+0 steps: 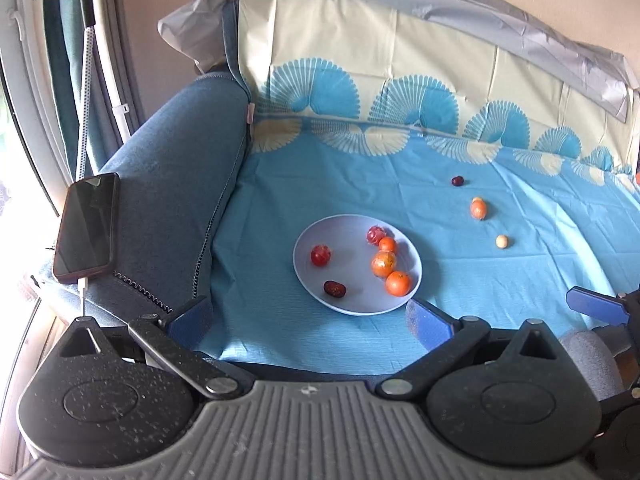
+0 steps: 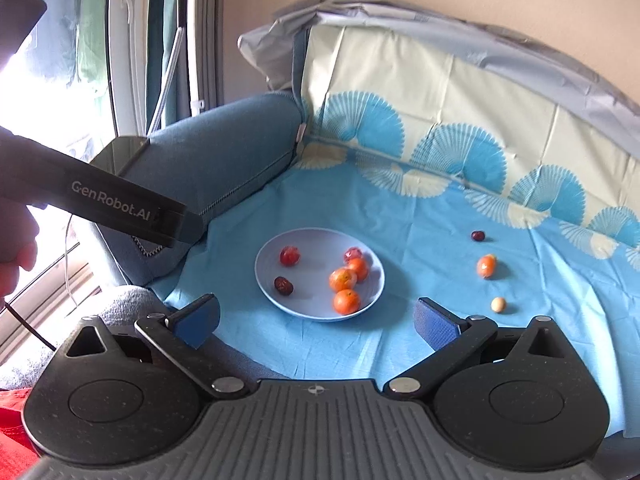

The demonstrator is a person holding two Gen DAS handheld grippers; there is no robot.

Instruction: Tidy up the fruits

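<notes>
A pale blue plate [image 1: 352,304] [image 2: 280,296] sits on the blue cloth and holds several fruits: oranges [image 1: 398,283] [image 2: 346,301], red fruits [image 1: 320,255] [image 2: 289,255] and a dark date [image 1: 334,289] [image 2: 283,285]. Three fruits lie loose on the cloth to its right: a dark plum [image 1: 457,181] [image 2: 477,235], a small orange [image 1: 478,209] [image 2: 486,266] and a pale round fruit [image 1: 501,241] [image 2: 498,303]. My left gripper [image 1: 310,320] is open and empty, just short of the plate. My right gripper [image 2: 316,320] is open and empty, also near the plate's front.
A blue sofa armrest [image 1: 176,184] [image 2: 224,148] rises left of the cloth, with a phone [image 1: 86,227] on a charging cable lying on it. The patterned backrest [image 1: 400,60] stands behind. The left gripper's body [image 2: 100,200] crosses the right wrist view's left side.
</notes>
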